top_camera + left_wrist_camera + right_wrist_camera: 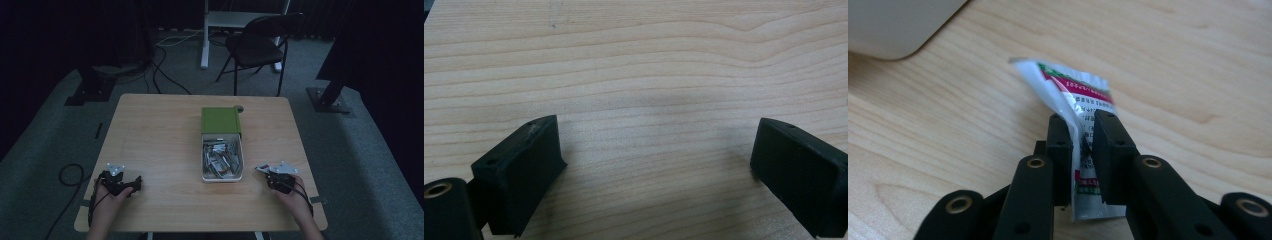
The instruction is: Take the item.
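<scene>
— Dim room, dark curtains all round, grey carpet with cables trailing over it. What stands behind the bench (160, 125)?

— Behind it, a black folding chair (255, 47) and the white leg of a stand (205, 35). Pale wood grain runs across the bench top, and near the middle sits a white tray (222, 177) full of small packets, with a green lid (220, 120) lying flat at its far end, touching or overlapping it.

— And the right claw (1083, 131)?

— Clamped on a sachet (1075, 92). In the right gripper view the two black jaws pinch the white foil packet near its middle; it has a red and green band and fine print, and it stands on edge between them, its top corner bent over to the left. From the high view, that claw (272, 172) rests near the bench's right front, just right of the tray and apart from it, with the sachet (262, 168) poking out toward the tray. A rounded corner of the tray (898, 30) shows at the upper left of the right gripper view.

— What about the left claw (656, 150)?

— Jaws spread wide, nothing between them but bare wood. Seen from above, it (120, 181) sits at the bench's left front, well apart from the tray, with the person's hand (107, 200) behind it.
</scene>
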The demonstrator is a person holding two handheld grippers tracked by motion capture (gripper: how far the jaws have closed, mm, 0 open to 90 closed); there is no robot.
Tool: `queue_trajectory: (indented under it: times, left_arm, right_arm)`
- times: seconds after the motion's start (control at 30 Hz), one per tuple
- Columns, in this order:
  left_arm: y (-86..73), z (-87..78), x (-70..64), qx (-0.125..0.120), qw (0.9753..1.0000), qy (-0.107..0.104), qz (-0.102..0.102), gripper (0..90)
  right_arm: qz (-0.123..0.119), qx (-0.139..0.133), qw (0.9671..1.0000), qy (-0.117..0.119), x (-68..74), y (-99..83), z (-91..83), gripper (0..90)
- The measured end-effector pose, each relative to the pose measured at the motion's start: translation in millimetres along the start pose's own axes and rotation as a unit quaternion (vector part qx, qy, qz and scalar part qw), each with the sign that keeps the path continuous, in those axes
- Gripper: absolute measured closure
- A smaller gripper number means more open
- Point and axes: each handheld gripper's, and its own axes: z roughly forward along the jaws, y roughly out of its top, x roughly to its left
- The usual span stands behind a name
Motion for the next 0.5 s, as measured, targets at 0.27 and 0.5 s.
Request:
queue_trajectory:
  times: [0.27, 0.5]
  left_arm:
    - [0.0, 0.0, 0.0, 0.0, 1.0, 0.0, 0.0, 7.0]
    - [0.0, 0.0, 0.0, 0.0, 1.0, 0.0, 0.0, 7.0]
  right_arm:
    - [0.025, -0.009, 0.999, 0.037, -2.7, 0.2, -2.4, 57.2]
    - [0.026, -0.009, 0.996, 0.085, -5.7, 1.1, -0.4, 38.6]
